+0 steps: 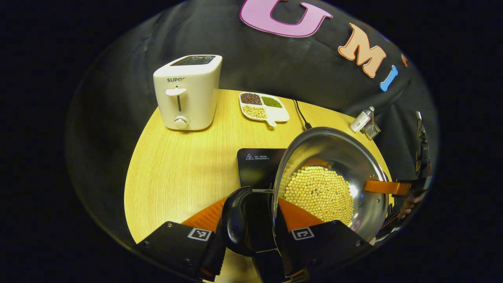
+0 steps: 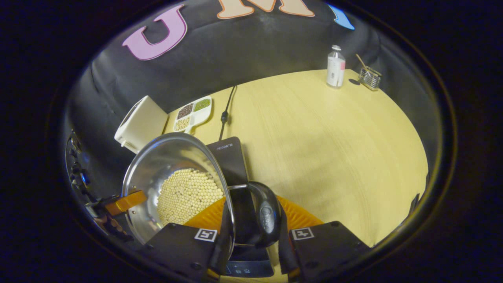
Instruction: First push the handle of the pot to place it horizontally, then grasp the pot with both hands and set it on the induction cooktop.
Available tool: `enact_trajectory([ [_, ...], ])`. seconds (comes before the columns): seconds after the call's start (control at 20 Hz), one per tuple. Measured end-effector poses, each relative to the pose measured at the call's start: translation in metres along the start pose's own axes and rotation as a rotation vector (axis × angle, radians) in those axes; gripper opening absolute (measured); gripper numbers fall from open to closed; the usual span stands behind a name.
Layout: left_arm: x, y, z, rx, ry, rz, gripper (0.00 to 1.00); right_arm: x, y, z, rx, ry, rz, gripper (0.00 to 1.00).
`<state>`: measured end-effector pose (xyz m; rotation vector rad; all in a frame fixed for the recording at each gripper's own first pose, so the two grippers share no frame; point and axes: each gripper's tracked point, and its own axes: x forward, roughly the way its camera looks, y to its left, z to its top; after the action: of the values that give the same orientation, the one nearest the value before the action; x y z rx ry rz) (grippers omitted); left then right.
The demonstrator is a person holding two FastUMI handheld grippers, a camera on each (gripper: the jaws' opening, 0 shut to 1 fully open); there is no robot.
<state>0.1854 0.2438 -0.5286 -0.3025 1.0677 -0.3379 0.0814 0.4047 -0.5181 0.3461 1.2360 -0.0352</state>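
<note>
The steel pot [image 1: 334, 153] holds a layer of pale soybeans [image 1: 320, 192] and sits over the black induction cooktop [image 1: 257, 167]. I cannot tell whether the pot rests on it. My left gripper [image 1: 251, 206] is shut on the pot's black side handle [image 1: 235, 220]. In the right gripper view, the same pot [image 2: 165, 157] and its beans [image 2: 186, 194] lie to the left. There my right gripper [image 2: 253, 206] is shut on the opposite black handle [image 2: 267, 214]. The cooktop [image 2: 230, 155] shows beyond and under the pot. Each view shows the other gripper at the pot's far rim.
On the round wooden table [image 1: 177, 173] stand a white toaster [image 1: 188, 92] and a divided dish of beans [image 1: 262, 107] at the back. A black power cord [image 2: 226, 114] runs from the cooktop. A small bottle [image 2: 336, 67] and a glass holder [image 2: 370, 78] stand far right.
</note>
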Motion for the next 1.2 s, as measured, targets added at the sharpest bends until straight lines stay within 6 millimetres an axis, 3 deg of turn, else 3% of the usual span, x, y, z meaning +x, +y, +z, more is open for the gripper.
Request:
enact_trajectory([
  [0.15, -0.001, 0.000, -0.005, 0.010, 0.014, 0.013, 0.62, 0.000, 0.001, 0.000, 0.017, 0.022, 0.017, 0.48],
  [0.2, -0.002, 0.000, -0.005, 0.023, 0.013, 0.015, 0.65, 0.000, 0.001, 0.001, 0.020, 0.025, 0.016, 0.56],
  [0.3, -0.005, 0.001, -0.001, 0.069, -0.010, 0.029, 0.67, 0.001, 0.002, -0.001, 0.030, 0.029, 0.016, 0.58],
  [0.35, -0.008, 0.003, 0.002, 0.093, -0.026, 0.045, 0.68, 0.001, 0.003, -0.001, 0.039, 0.028, 0.014, 0.53],
  [0.4, -0.008, 0.003, 0.007, 0.105, -0.044, 0.052, 0.70, 0.001, 0.004, -0.002, 0.051, 0.040, 0.022, 0.66],
  [0.45, -0.010, 0.000, 0.012, 0.111, -0.067, 0.051, 0.80, -0.003, 0.004, 0.002, 0.077, 0.038, 0.021, 0.55],
  [0.5, -0.012, -0.004, 0.014, 0.113, -0.078, 0.049, 0.80, -0.005, 0.009, 0.008, 0.114, 0.029, 0.046, 0.57],
  [0.6, -0.018, -0.005, 0.015, 0.110, -0.084, 0.069, 0.82, -0.010, 0.008, 0.024, 0.168, 0.001, 0.055, 0.80],
  [0.65, -0.021, -0.005, 0.016, 0.106, -0.097, 0.080, 0.87, -0.015, 0.009, 0.030, 0.187, -0.018, 0.071, 0.82],
  [0.7, -0.026, -0.005, 0.023, 0.102, -0.133, 0.086, 0.83, -0.021, 0.010, 0.036, 0.201, -0.034, 0.088, 0.73],
  [0.85, -0.041, -0.010, 0.037, 0.120, -0.212, 0.117, 0.83, -0.036, 0.001, 0.047, 0.210, -0.079, 0.095, 0.84],
  [0.9, -0.046, -0.012, 0.041, 0.132, -0.231, 0.132, 0.84, -0.041, -0.003, 0.047, 0.200, -0.083, 0.091, 0.93],
  [1.0, -0.059, -0.019, 0.054, 0.154, -0.284, 0.150, 0.86, -0.050, -0.011, 0.041, 0.172, -0.079, 0.088, 0.94],
  [1.05, -0.066, -0.025, 0.055, 0.166, -0.295, 0.161, 0.86, -0.056, -0.014, 0.041, 0.156, -0.087, 0.092, 0.86],
  [1.15, -0.081, -0.039, 0.060, 0.200, -0.322, 0.188, 0.87, -0.069, -0.021, 0.045, 0.132, -0.125, 0.106, 0.87],
  [1.2, -0.091, -0.047, 0.066, 0.210, -0.350, 0.201, 0.87, -0.077, -0.023, 0.048, 0.124, -0.143, 0.122, 0.94],
])
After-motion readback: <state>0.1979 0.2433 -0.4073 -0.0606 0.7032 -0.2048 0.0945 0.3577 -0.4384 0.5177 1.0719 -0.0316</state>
